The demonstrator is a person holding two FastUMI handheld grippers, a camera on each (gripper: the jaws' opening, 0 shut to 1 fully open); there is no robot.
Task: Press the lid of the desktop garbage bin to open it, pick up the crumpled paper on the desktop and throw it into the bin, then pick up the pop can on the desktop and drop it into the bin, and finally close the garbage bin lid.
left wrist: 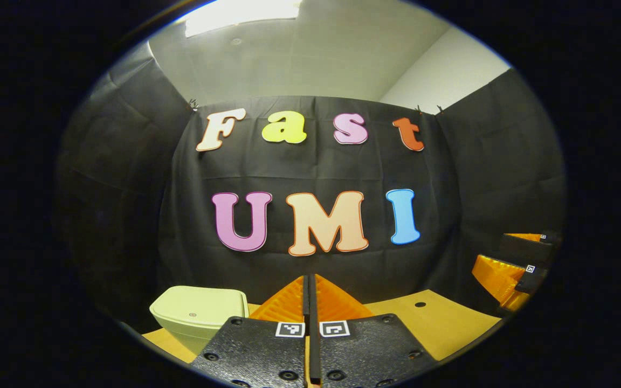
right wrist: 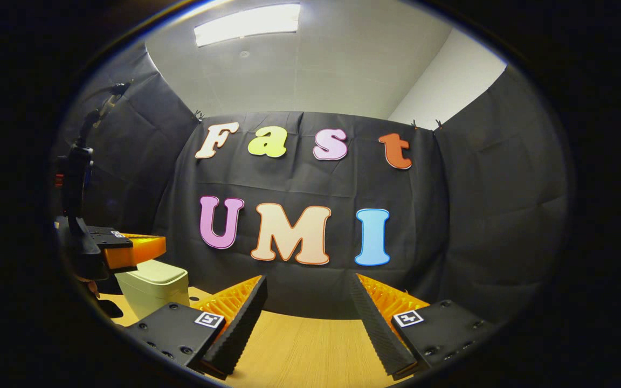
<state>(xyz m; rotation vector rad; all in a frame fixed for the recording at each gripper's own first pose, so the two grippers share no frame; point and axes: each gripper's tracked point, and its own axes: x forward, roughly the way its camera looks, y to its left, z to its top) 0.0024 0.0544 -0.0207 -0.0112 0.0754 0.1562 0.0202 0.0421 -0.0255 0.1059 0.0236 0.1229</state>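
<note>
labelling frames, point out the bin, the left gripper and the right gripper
garbage bin (left wrist: 200, 308): left gripper view, on its closed lid.
left gripper (left wrist: 310, 285): left gripper view, at its closed fingertips.
right gripper (right wrist: 308, 288): right gripper view, midway between its spread fingertips.

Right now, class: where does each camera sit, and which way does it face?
Left gripper view: rides the left tongs, shut, facing the back wall; bin lower left, other tongs at right.
Right gripper view: rides the right tongs, open, over the table, facing the wall.
Shared: bin, table, wall.
</note>
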